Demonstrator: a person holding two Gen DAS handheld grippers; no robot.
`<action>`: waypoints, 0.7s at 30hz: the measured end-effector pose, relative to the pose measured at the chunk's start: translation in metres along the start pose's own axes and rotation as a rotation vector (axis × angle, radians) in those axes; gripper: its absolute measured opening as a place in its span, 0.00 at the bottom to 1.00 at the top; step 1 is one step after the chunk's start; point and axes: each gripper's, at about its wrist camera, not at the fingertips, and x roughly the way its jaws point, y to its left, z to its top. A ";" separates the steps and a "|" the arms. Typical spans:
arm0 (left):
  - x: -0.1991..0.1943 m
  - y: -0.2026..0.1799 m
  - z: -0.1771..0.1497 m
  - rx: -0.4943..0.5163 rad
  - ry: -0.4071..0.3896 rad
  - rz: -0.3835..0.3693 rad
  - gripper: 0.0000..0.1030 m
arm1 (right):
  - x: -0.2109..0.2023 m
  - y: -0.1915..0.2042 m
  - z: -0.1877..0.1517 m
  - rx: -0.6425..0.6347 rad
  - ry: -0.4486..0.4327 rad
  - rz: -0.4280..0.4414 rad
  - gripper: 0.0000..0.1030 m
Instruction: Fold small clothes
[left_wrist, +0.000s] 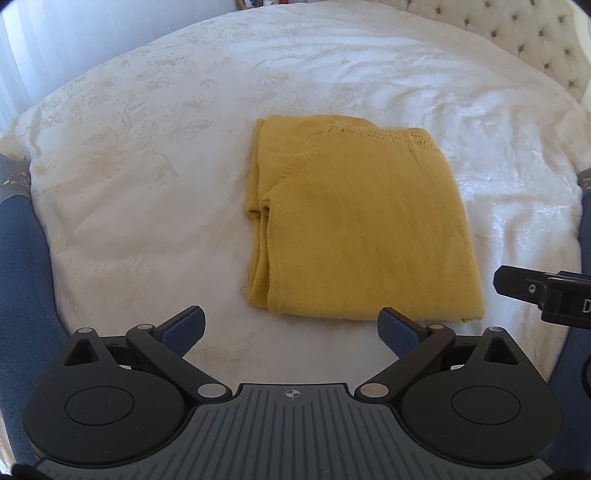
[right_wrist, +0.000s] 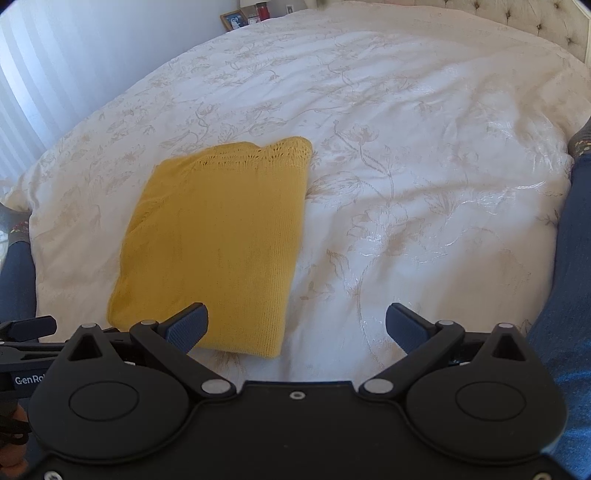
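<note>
Though folded into a neat rectangle on the white embroidered bedspread (left_wrist: 147, 184), one mustard-yellow knitted garment (left_wrist: 354, 221) only, probably light, soft and limp, prone to sag and slide apart if lifted by a single layer. Best pinched through all layers at the near corners. Two claws, left claw (left_wrist: 291, 332) and right claw (right_wrist: 297, 326), both spread wide, empty, just short of the near hem.

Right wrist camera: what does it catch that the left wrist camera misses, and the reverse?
Only the right wrist view shows the picture frame and red jar beyond the bed. Only the left wrist view shows the sweater's layered folded edges along its left side. Both show the folded yellow sweater on the white bedspread, and open fingers on the left gripper and right gripper.
</note>
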 end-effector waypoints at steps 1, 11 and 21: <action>0.000 0.000 0.000 0.000 0.003 -0.003 0.98 | 0.000 0.000 0.000 0.003 0.002 0.003 0.99; 0.004 0.000 0.000 0.000 0.017 -0.017 0.98 | 0.003 0.000 0.000 0.012 0.023 0.004 0.99; 0.007 -0.001 0.000 -0.010 0.029 -0.032 0.98 | 0.007 0.004 0.000 0.015 0.031 0.009 0.99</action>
